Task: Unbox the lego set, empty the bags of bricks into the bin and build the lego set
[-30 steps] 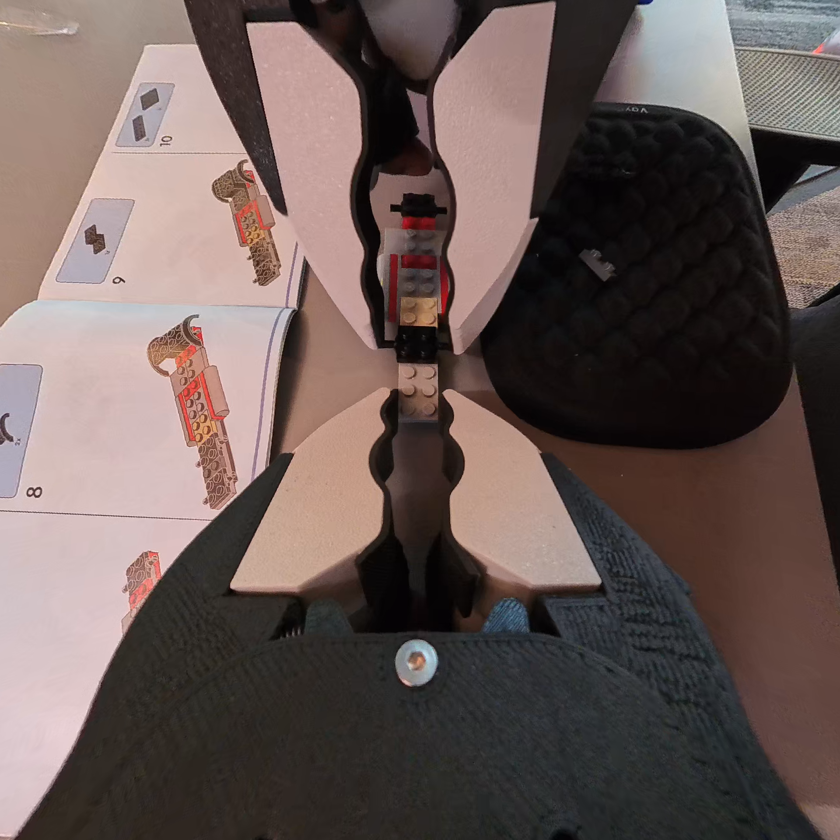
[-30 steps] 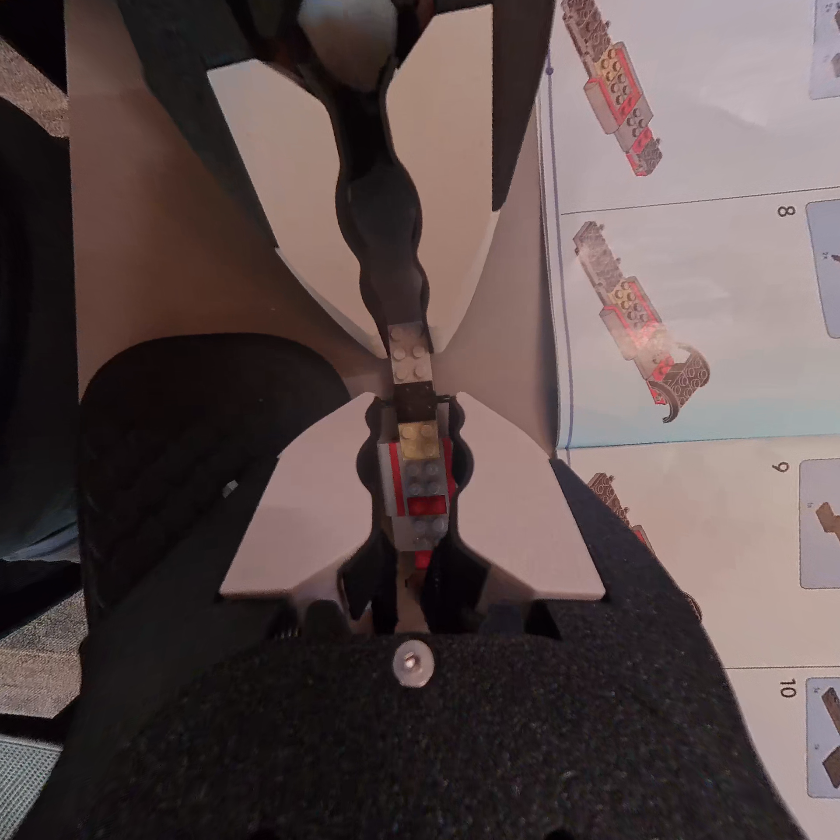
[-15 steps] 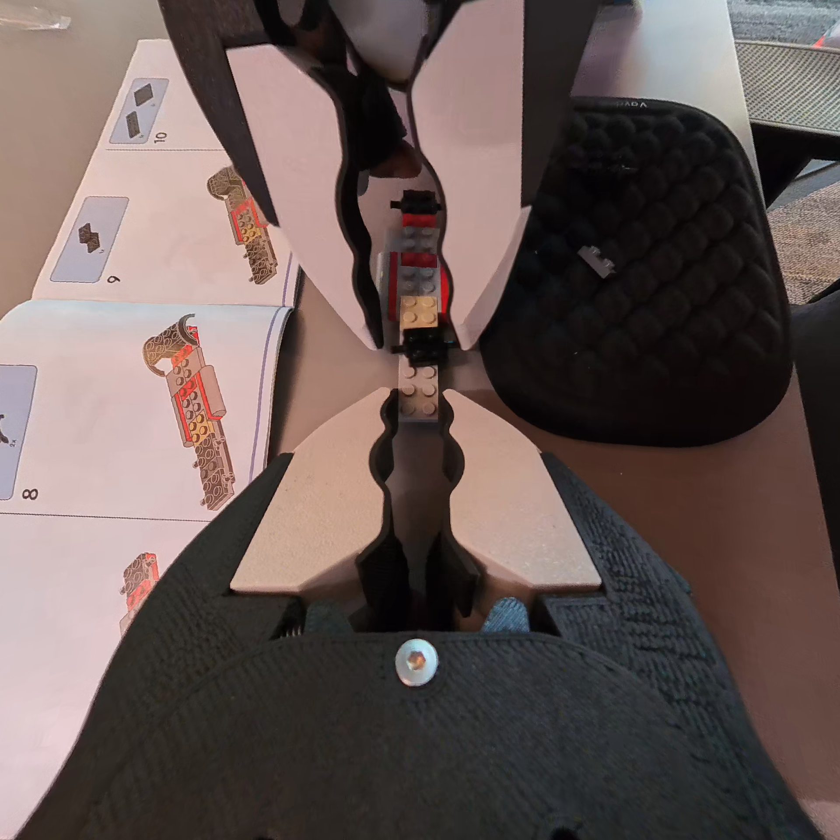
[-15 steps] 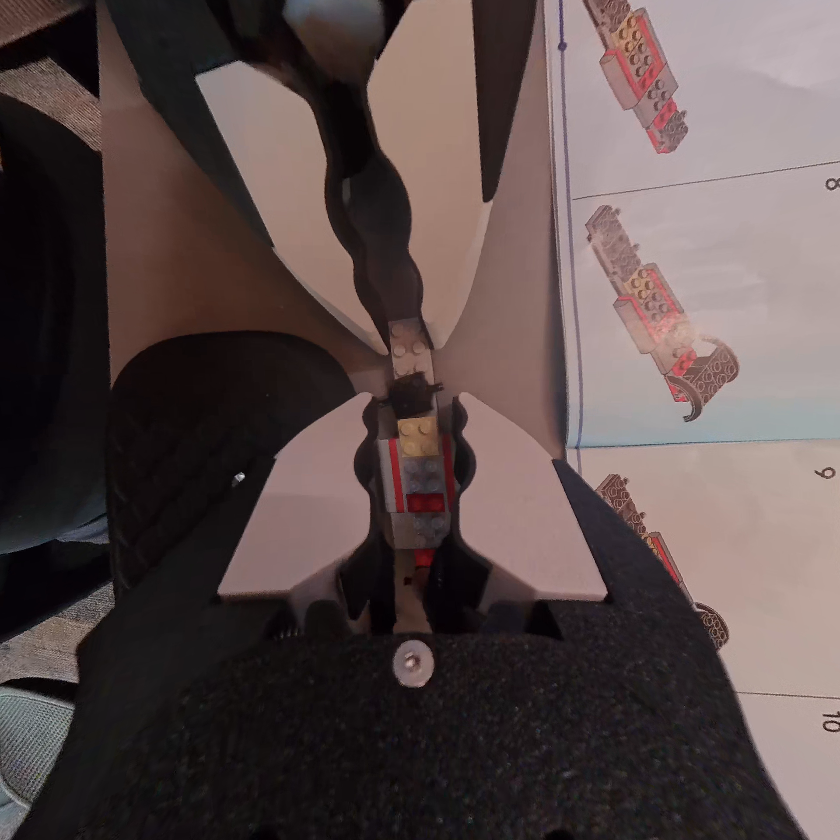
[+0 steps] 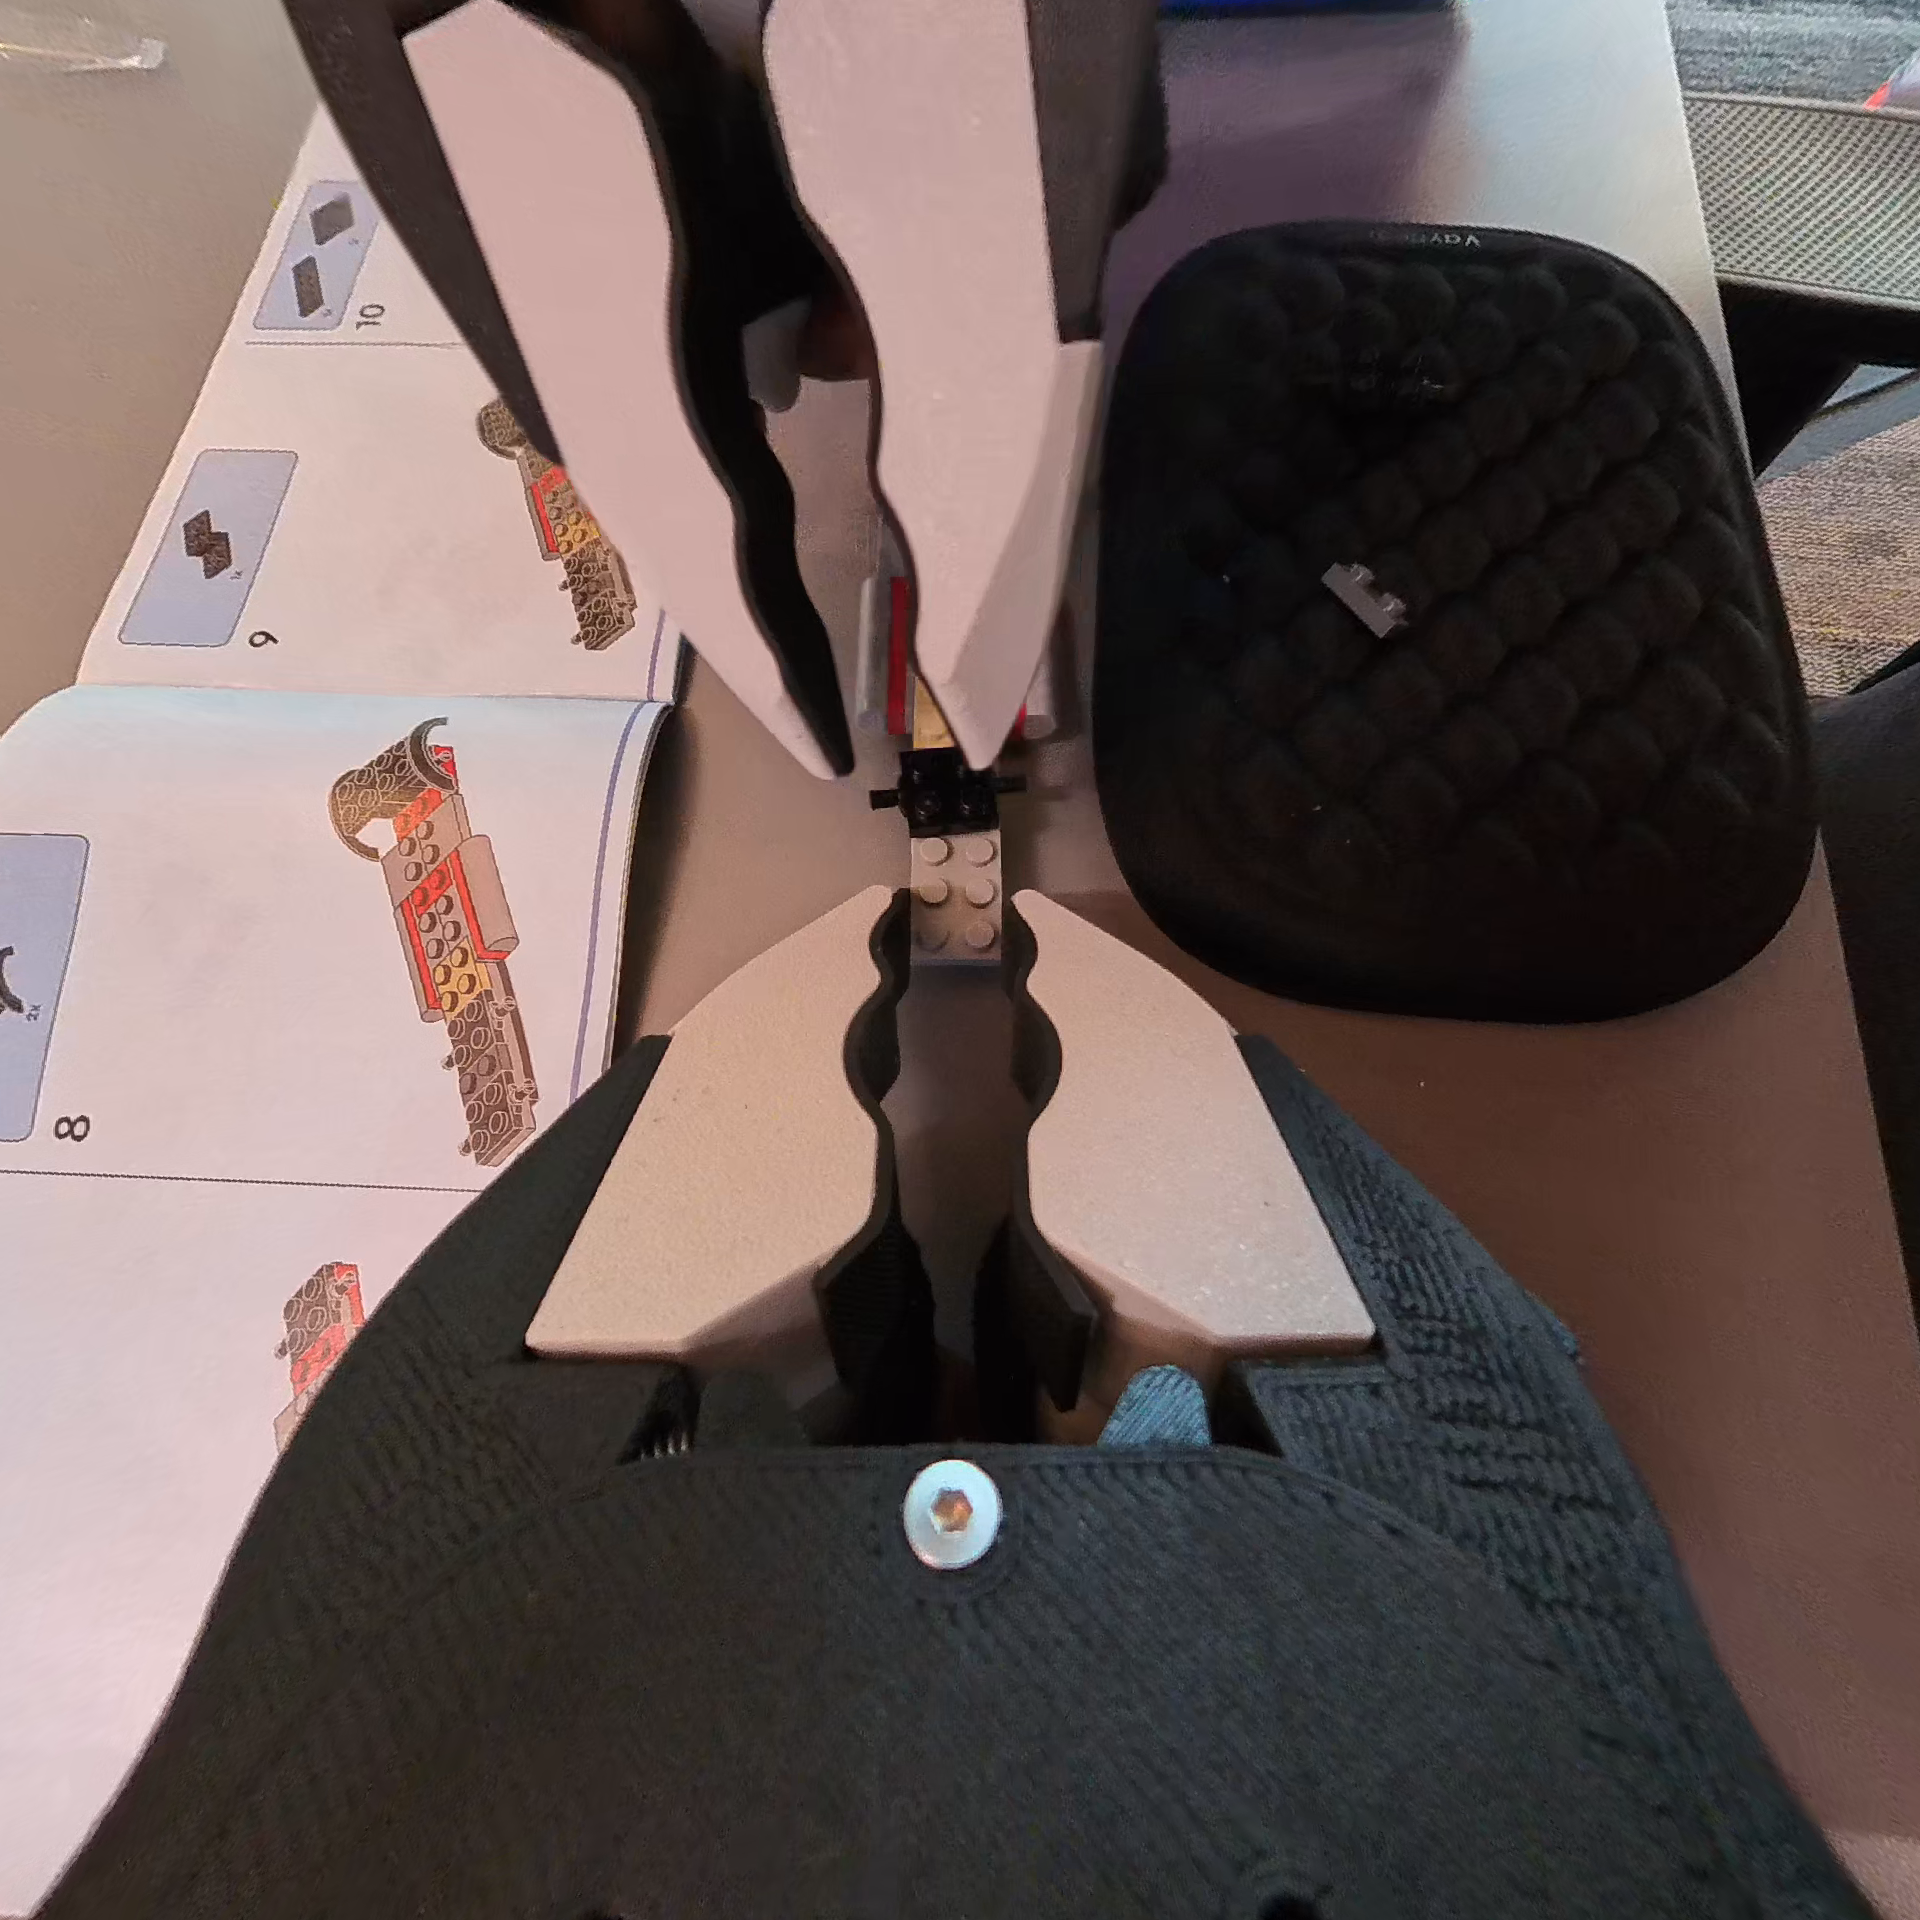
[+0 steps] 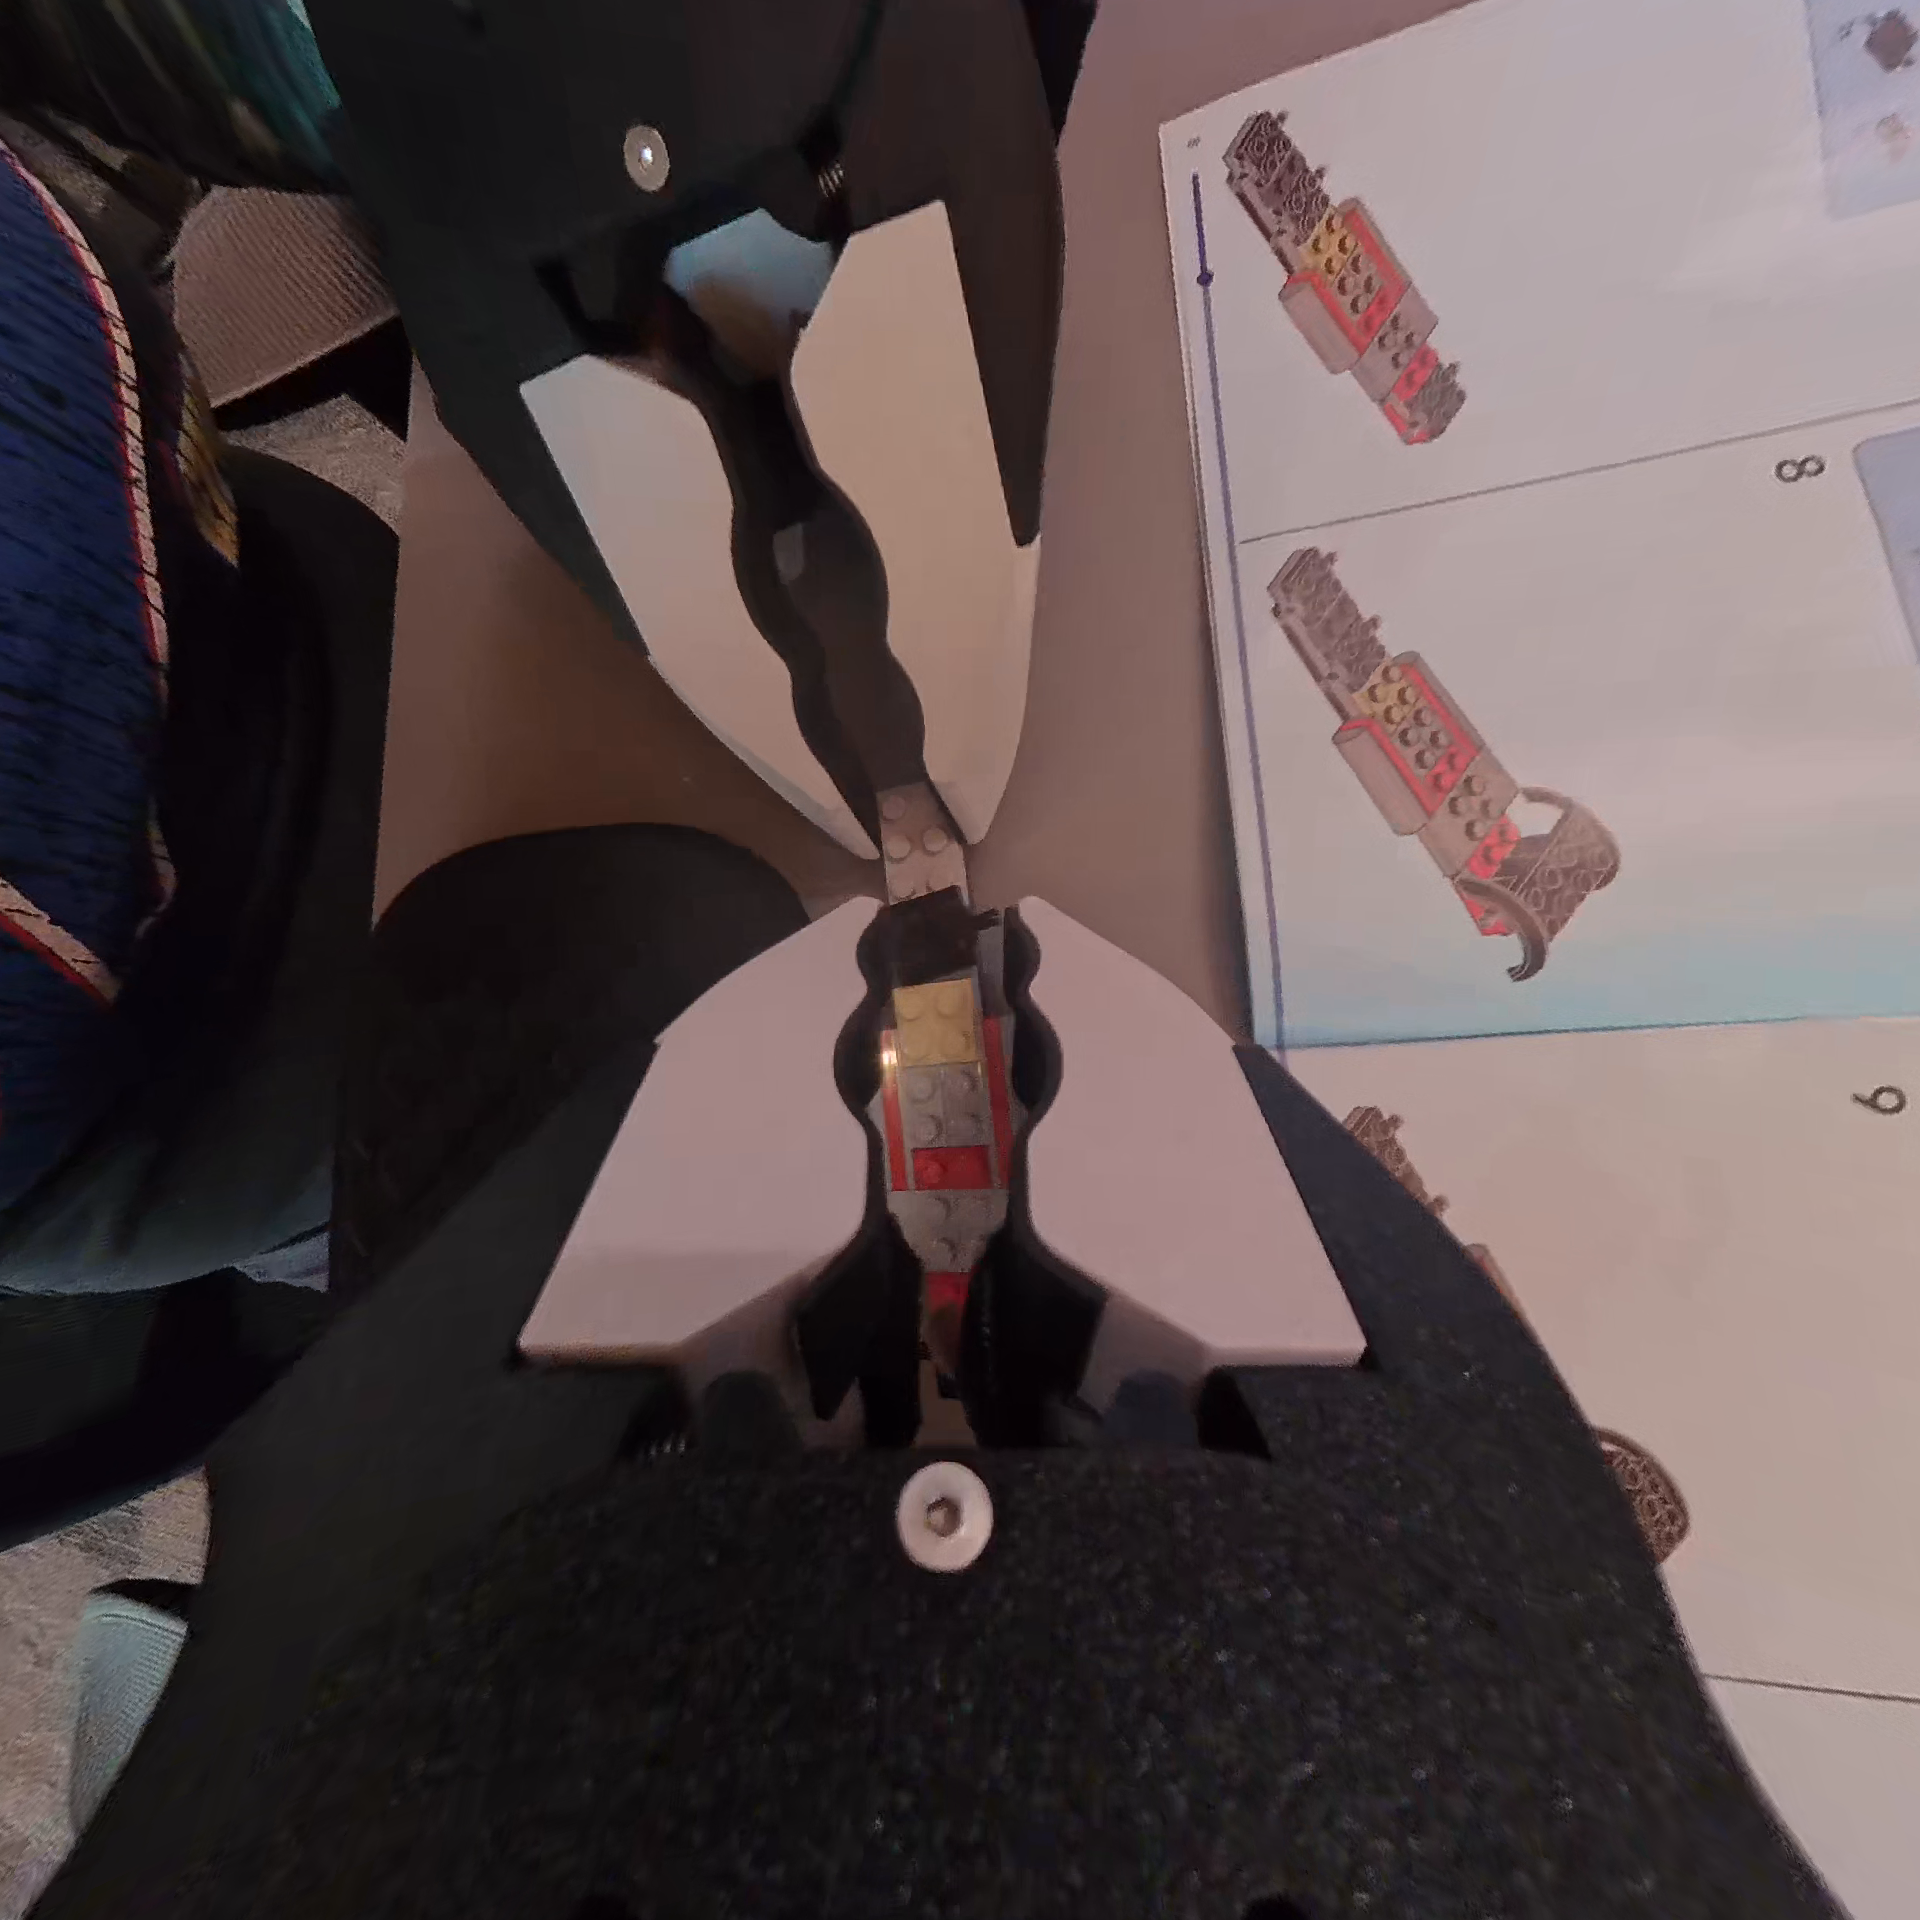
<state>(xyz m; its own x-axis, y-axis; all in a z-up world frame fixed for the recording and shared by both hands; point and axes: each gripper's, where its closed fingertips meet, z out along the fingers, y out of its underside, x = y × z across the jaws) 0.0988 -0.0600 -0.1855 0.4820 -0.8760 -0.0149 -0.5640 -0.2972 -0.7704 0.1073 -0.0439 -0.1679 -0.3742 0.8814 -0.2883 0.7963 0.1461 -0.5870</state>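
Left wrist view: left gripper (image 5: 956,920) at frame centre, tips pinching the grey studded end plate of the lego model (image 5: 956,894). Model runs upward into the right gripper (image 5: 899,764), which enters from the top and clamps the red-and-grey body. Open instruction booklet (image 5: 260,935) lies on the table (image 5: 1558,1195) at left. Black quilted pad (image 5: 1455,623) at right carries one loose grey brick (image 5: 1366,600).

Right wrist view: right gripper (image 6: 940,914) closed round the model (image 6: 940,1091), tan, grey and red studs showing between its fingers. Left gripper (image 6: 920,831) grips the far end.
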